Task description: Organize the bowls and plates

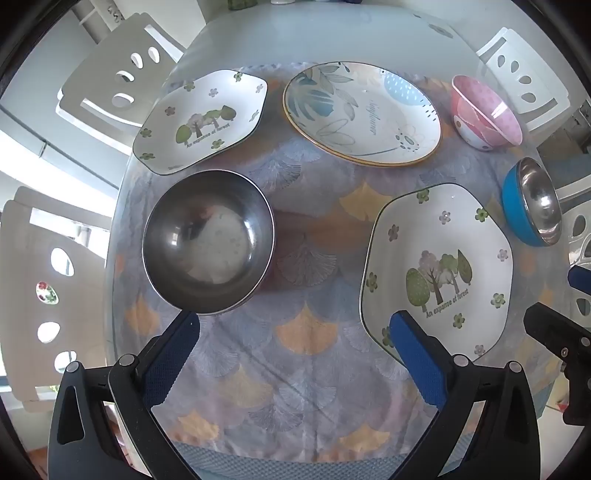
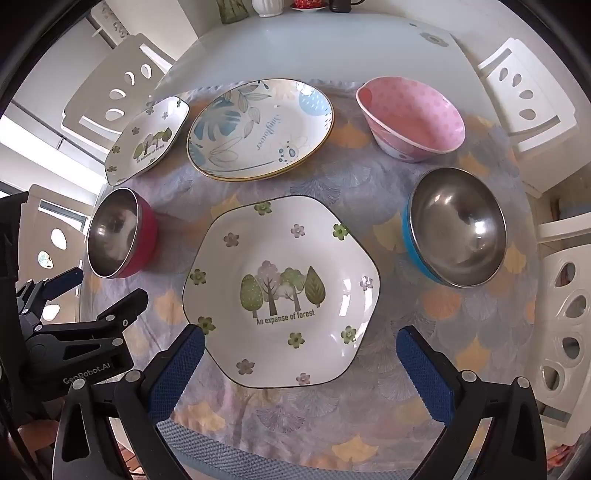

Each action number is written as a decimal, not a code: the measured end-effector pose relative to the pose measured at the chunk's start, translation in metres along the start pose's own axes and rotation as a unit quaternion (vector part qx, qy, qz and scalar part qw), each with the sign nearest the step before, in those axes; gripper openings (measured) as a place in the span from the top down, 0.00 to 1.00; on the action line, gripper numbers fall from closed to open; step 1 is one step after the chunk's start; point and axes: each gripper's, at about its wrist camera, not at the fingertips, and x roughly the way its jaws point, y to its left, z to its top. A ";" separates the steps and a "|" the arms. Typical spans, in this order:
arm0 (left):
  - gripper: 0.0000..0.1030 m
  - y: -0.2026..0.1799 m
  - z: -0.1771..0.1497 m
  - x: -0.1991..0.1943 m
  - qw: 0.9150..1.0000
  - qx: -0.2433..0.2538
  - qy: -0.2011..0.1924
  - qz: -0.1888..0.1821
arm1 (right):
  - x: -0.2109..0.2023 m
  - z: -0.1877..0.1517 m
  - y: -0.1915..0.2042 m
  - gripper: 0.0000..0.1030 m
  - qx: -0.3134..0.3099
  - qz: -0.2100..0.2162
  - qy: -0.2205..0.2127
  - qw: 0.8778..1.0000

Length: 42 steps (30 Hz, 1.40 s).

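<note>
On the patterned cloth lie two white hexagonal forest plates, one near (image 2: 280, 291) (image 1: 439, 266) and one far left (image 2: 147, 140) (image 1: 201, 118). A round leaf-pattern plate (image 2: 260, 129) (image 1: 362, 112) sits at the back. A pink bowl (image 2: 412, 120) (image 1: 485, 112) is back right, a blue steel bowl (image 2: 456, 229) (image 1: 533, 203) at right, a red steel bowl (image 2: 118, 234) (image 1: 208, 242) at left. My left gripper (image 1: 295, 328) is open above the cloth, between the red bowl and the near plate. My right gripper (image 2: 301, 347) is open, hovering over the near plate's front edge.
White chairs with cut-out backs (image 2: 114, 88) (image 2: 528, 99) stand around the round table. Vases and cups (image 2: 266, 7) stand at the far edge. The left gripper's body (image 2: 74, 332) shows at left in the right wrist view.
</note>
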 end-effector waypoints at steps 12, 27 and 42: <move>0.01 0.012 0.023 -0.015 1.000 0.011 -0.008 0.004 | -0.013 0.015 0.012 0.00 -0.051 0.011 0.017 0.998; 0.01 0.018 0.054 -0.031 0.999 0.019 -0.022 0.017 | -0.035 0.066 0.023 0.00 -0.066 -0.002 0.007 0.998; 0.01 0.025 0.051 -0.022 1.000 0.000 0.004 -0.007 | -0.027 0.059 0.023 0.00 -0.037 0.011 0.017 0.999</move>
